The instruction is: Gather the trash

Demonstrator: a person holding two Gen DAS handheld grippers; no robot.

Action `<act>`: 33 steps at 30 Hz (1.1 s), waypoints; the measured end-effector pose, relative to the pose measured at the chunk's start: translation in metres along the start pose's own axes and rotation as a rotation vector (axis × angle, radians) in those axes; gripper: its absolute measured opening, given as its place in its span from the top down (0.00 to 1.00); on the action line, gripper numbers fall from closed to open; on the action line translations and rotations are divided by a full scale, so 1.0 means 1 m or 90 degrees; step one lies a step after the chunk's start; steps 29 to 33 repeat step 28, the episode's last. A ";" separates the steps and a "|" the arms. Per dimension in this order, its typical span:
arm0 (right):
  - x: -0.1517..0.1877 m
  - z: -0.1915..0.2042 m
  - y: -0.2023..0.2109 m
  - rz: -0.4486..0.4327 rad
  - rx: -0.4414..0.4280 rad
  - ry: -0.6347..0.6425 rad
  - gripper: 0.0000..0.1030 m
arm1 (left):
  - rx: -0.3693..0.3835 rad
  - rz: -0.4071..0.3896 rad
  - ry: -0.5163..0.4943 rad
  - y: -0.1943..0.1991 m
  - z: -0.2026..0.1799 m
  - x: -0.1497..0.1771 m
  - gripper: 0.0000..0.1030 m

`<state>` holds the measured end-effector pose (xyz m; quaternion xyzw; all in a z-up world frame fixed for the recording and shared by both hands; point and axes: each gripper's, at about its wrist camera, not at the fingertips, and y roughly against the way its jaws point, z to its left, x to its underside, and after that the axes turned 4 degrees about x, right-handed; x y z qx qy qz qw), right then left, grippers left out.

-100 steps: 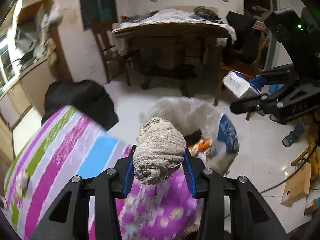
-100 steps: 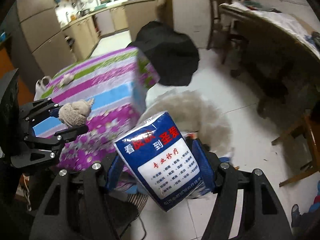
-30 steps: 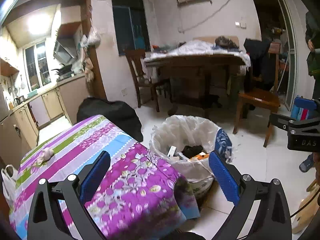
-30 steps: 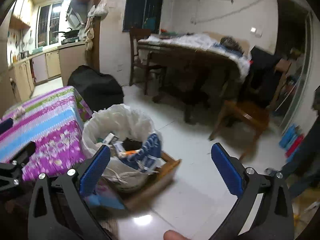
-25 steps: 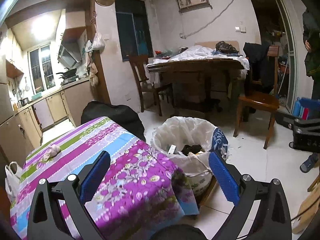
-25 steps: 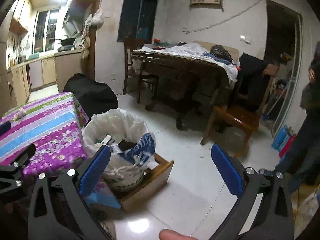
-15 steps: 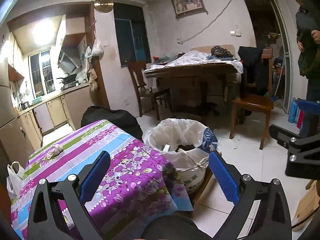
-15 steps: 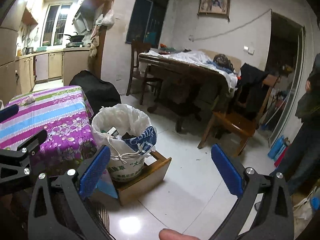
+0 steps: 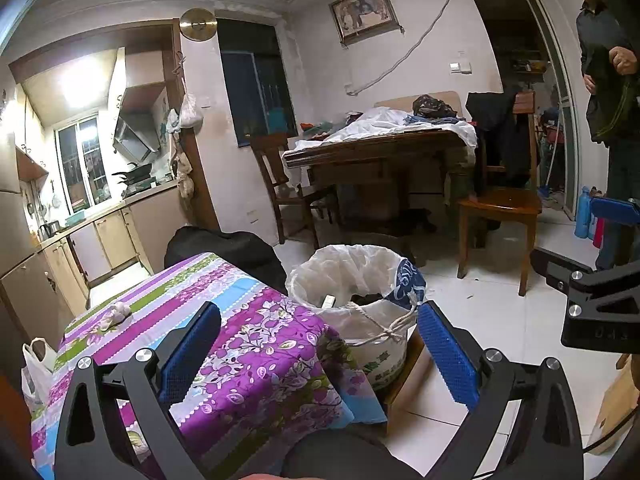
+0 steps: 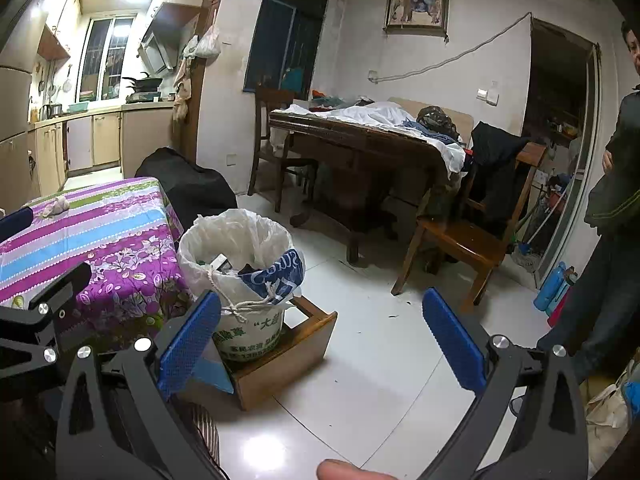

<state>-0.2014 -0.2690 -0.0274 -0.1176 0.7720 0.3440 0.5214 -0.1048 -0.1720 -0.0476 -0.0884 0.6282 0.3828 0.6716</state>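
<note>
A white-lined trash bucket (image 9: 352,280) stands on the floor beside the table with the purple flowered cloth (image 9: 224,344). It holds several pieces of trash, and a blue-and-white packet (image 9: 408,280) hangs over its rim. In the right wrist view the bucket (image 10: 240,264) stands in a wooden tray (image 10: 288,352), with the packet (image 10: 276,272) on its near rim. A small pale crumpled wad (image 9: 114,314) lies at the table's far end, also in the right wrist view (image 10: 56,204). My left gripper (image 9: 320,356) is open and empty, held back above the table corner. My right gripper (image 10: 320,340) is open and empty, back from the bucket.
A dark wooden dining table (image 10: 360,140) piled with cloth, wooden chairs (image 10: 468,240) and a black bag (image 10: 188,184) stand beyond the bucket. A person (image 10: 612,208) stands at the right by a doorway. Kitchen cabinets (image 9: 112,236) are at the left. A white plastic bag (image 9: 36,368) hangs by the table.
3.3 s ago the left gripper held a beige wad and the right held the blue packet over the bucket. Both are now open and empty and have drawn back and up from the bucket.
</note>
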 end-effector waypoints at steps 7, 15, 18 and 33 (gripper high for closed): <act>0.000 -0.001 0.001 -0.002 -0.001 -0.002 0.05 | -0.003 -0.003 -0.002 0.002 0.000 0.000 0.05; 0.001 0.001 0.003 -0.003 -0.006 -0.002 0.05 | -0.013 -0.013 0.019 0.005 0.003 0.004 0.05; 0.001 0.001 0.004 -0.005 -0.005 -0.001 0.05 | -0.010 -0.007 0.026 0.004 0.004 0.007 0.05; 0.002 0.001 0.006 -0.003 -0.004 -0.001 0.05 | 0.009 0.015 0.019 0.001 0.002 0.010 0.05</act>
